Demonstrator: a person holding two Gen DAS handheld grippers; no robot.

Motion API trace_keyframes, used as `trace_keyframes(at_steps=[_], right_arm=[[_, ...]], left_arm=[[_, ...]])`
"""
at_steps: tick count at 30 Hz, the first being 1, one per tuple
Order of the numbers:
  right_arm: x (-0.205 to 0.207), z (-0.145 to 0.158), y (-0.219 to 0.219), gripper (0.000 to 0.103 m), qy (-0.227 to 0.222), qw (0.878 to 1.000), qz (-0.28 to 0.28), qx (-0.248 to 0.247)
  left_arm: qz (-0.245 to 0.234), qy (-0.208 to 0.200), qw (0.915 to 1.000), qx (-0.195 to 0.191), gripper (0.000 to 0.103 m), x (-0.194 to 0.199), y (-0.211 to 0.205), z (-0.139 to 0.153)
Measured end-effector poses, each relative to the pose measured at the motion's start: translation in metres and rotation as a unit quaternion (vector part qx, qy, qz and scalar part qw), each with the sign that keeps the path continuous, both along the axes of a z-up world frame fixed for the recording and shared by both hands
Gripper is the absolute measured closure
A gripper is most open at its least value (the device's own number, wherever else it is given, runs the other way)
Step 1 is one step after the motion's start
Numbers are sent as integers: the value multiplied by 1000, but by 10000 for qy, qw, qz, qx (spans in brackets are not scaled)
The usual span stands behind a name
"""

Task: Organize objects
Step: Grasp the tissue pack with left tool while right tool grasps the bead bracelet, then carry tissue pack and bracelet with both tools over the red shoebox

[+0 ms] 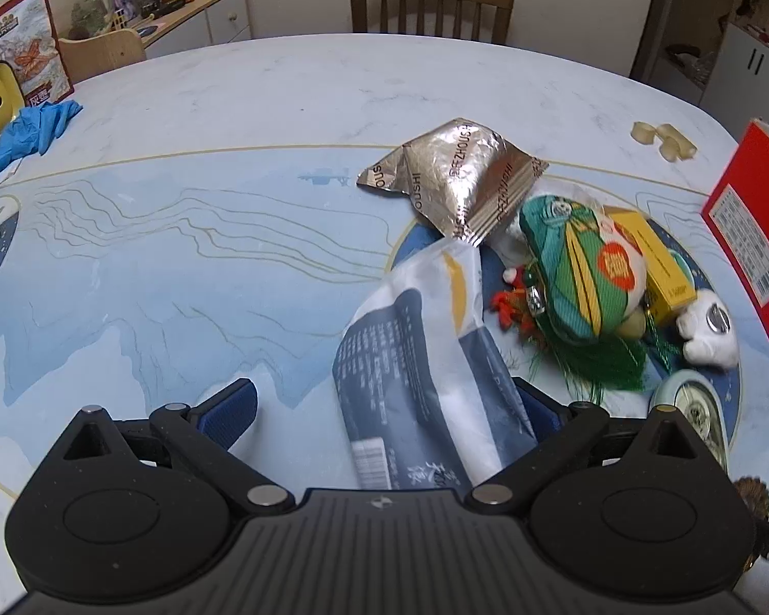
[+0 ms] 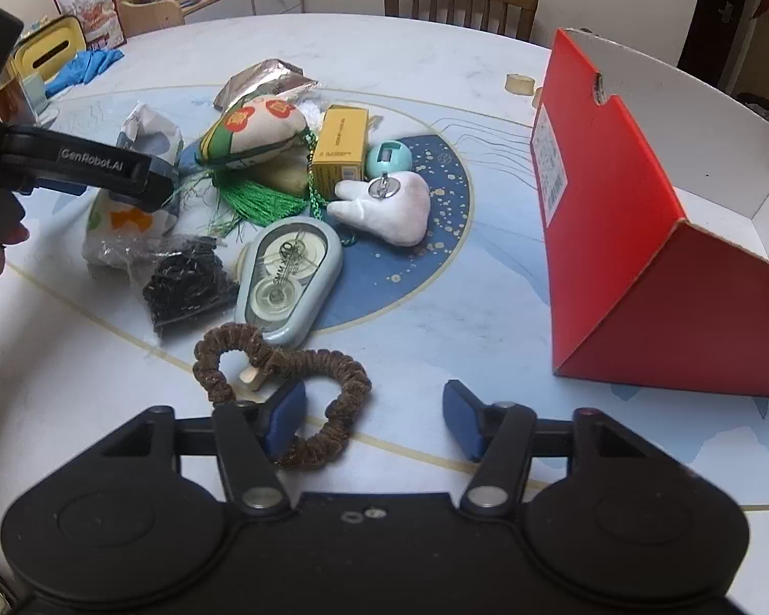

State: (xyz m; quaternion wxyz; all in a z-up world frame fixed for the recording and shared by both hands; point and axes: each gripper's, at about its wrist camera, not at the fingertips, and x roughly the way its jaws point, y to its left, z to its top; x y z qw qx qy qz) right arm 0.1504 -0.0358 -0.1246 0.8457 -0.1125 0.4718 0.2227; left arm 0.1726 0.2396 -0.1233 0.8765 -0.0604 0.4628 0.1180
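Note:
A pile of small objects lies on the round table: a white and navy packet [image 1: 425, 374], a gold foil packet [image 1: 456, 174], a green zongzi plush [image 1: 579, 266], a yellow box [image 2: 341, 148], a white tooth plush [image 2: 389, 205], a tape dispenser [image 2: 287, 271], a bag of black bits [image 2: 189, 277] and a brown scrunchie [image 2: 282, 374]. My left gripper [image 1: 384, 410] is open around the white and navy packet, which lies between its jaws; it also shows in the right wrist view [image 2: 128, 174]. My right gripper [image 2: 374, 415] is open and empty, just above the scrunchie's near side.
An open red box [image 2: 641, 236] lies on its side at the right. A blue glove [image 1: 31, 128], a yellow tissue box [image 2: 46, 51] and a snack bag [image 1: 25, 51] sit at the far left. A wooden chair [image 1: 430, 5] stands behind the table.

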Motion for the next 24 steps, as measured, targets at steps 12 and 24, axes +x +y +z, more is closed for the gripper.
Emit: trace_keyframes(at_steps=[12, 24], right_arm=[[-1, 2, 10, 76, 36, 9998, 162, -62], [-9, 19, 5, 96, -242, 9997, 100, 30]], left_arm=[[-349, -223, 9991, -67, 42, -12, -1, 6], [-608, -231, 9977, -167, 60, -22, 1, 18]])
